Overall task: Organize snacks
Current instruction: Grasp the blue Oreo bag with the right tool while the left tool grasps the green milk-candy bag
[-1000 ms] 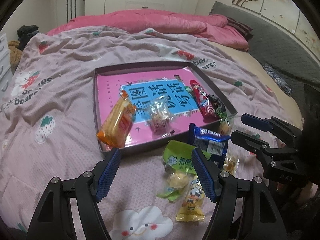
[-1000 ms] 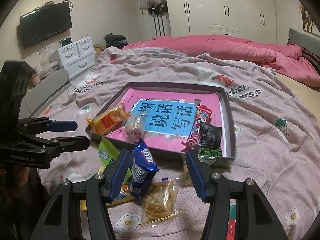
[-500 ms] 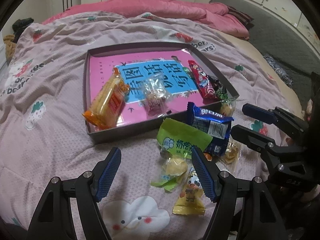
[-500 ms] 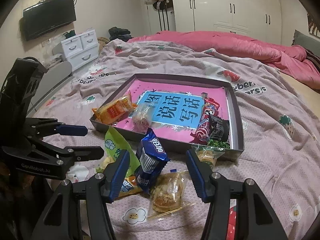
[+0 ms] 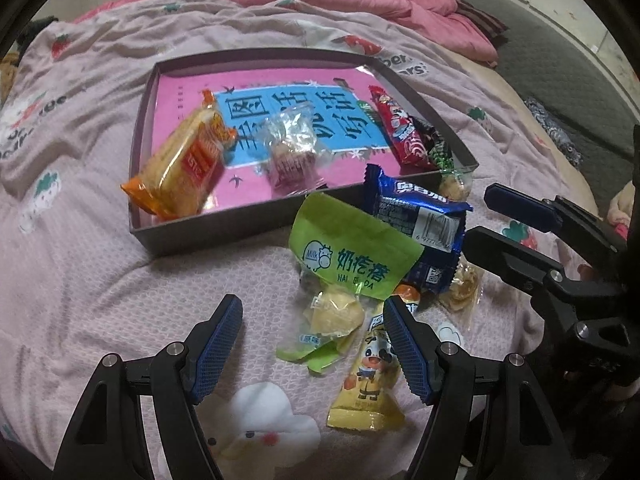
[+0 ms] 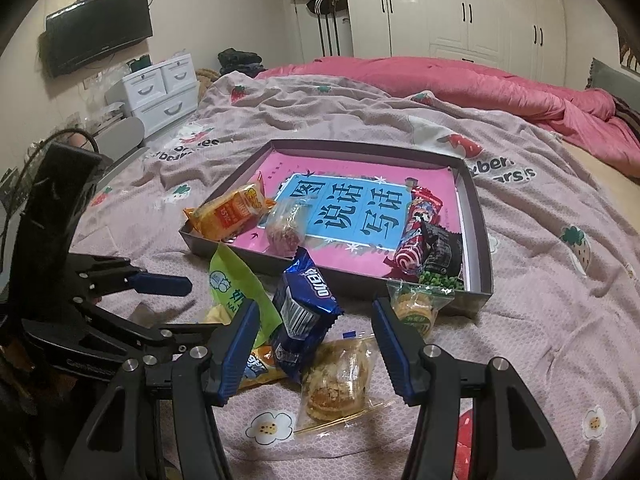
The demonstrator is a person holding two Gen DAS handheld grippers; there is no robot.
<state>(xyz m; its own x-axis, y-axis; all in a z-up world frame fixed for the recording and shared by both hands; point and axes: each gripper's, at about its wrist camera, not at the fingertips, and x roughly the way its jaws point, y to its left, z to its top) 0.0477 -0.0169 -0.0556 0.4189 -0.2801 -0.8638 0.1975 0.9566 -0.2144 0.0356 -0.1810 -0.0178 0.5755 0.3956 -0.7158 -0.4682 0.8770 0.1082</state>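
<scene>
A shallow tray (image 5: pixel 208 232) with a pink printed floor lies on the bed. In it are an orange biscuit pack (image 5: pixel 180 172), a clear candy bag (image 5: pixel 294 148), a red pack (image 5: pixel 400 130) and a dark pea pack (image 5: pixel 438 148). Loose snacks lie before it: a green pack (image 5: pixel 352 248), a blue cookie pack (image 6: pixel 306 304), a pale candy (image 5: pixel 336 316), a yellow cow pack (image 5: pixel 370 380) and a clear pastry pack (image 6: pixel 340 380). My left gripper (image 5: pixel 314 316) hangs open just above the pale candy. My right gripper (image 6: pixel 316 312) is open, the blue pack standing untouched between its fingers.
A small round cake pack (image 6: pixel 416 308) leans on the tray's front corner. The bed carries a mauve printed cover (image 5: pixel 80 280) and a pink quilt (image 6: pixel 480 88) at the back. White drawers (image 6: pixel 160 92) and a wall television (image 6: pixel 98 28) stand beyond the bed's left side.
My left gripper has sunk and tipped downward toward the loose snacks, which now sit larger between its fingers. The right gripper has barely moved. Both openings are unchanged.
</scene>
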